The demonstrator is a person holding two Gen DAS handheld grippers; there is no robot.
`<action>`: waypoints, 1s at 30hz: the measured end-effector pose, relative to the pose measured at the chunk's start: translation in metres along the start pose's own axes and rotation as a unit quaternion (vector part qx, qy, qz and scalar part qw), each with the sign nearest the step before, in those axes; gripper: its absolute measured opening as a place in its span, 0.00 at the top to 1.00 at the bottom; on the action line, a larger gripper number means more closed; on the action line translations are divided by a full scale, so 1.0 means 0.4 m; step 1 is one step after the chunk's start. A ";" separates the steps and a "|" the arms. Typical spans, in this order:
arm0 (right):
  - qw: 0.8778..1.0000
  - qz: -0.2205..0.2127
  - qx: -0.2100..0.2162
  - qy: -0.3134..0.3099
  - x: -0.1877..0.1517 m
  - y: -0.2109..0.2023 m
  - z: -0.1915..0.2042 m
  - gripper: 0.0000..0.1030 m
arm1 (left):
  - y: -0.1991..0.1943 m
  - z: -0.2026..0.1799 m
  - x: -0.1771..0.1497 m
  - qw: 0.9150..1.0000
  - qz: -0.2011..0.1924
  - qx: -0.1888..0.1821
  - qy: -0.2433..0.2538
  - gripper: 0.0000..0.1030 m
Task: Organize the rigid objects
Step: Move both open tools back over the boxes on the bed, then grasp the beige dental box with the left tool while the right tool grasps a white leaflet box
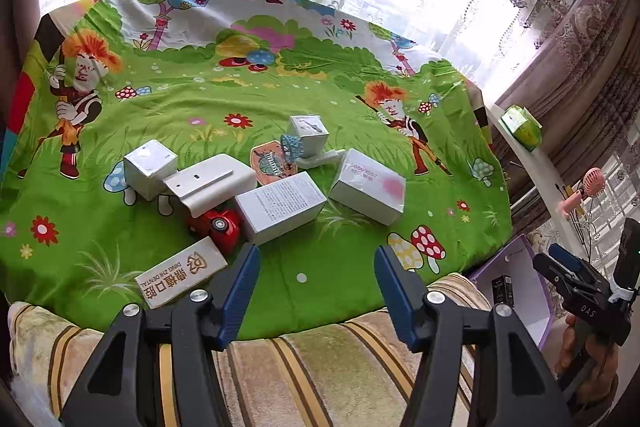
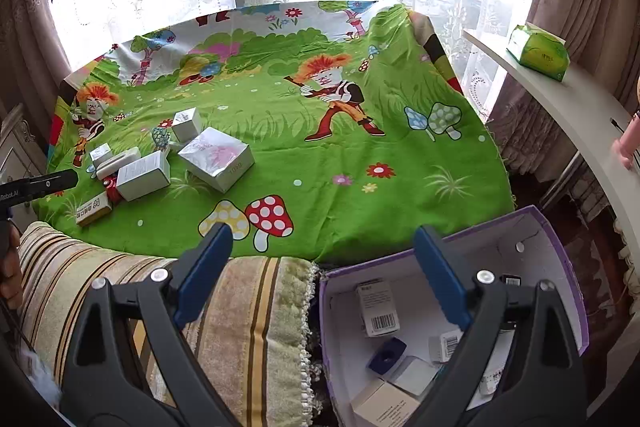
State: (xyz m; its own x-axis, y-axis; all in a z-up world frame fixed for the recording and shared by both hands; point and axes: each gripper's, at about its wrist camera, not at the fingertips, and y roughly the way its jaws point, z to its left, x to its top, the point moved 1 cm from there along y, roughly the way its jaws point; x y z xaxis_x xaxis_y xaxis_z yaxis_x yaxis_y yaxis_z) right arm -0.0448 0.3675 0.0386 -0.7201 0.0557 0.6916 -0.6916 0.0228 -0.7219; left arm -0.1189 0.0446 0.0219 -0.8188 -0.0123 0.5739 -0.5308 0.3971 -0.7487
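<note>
Left wrist view: my left gripper (image 1: pixel 318 259) gapes empty near the red toy car (image 1: pixel 218 225); my right gripper (image 2: pixel 324 241) hangs wide, empty, farther off.

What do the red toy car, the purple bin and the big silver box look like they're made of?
Red toy car: glossy, probably hard plastic or painted metal; it shows highlights.
Purple bin: likely matte cardboard, with thin flat walls and a plain white inside.
Big silver box: cardboard with a shiny, silvery coated finish, judging by its sharp folded edges and sheen.
</note>
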 end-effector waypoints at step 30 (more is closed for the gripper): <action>0.989 0.036 0.091 -0.112 0.092 0.163 0.327 0.09 | 0.172 0.220 -0.006 0.951 0.139 0.167 -0.218 0.15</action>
State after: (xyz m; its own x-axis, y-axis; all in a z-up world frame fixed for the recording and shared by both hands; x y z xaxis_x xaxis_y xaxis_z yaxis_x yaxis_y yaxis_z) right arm -0.1237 0.2405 0.0198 -0.7481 -0.1714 0.6410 -0.6223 -0.1543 -0.7675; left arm -0.1727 -0.0088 -0.0604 -0.9113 -0.3591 0.2013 -0.2614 0.1269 -0.9569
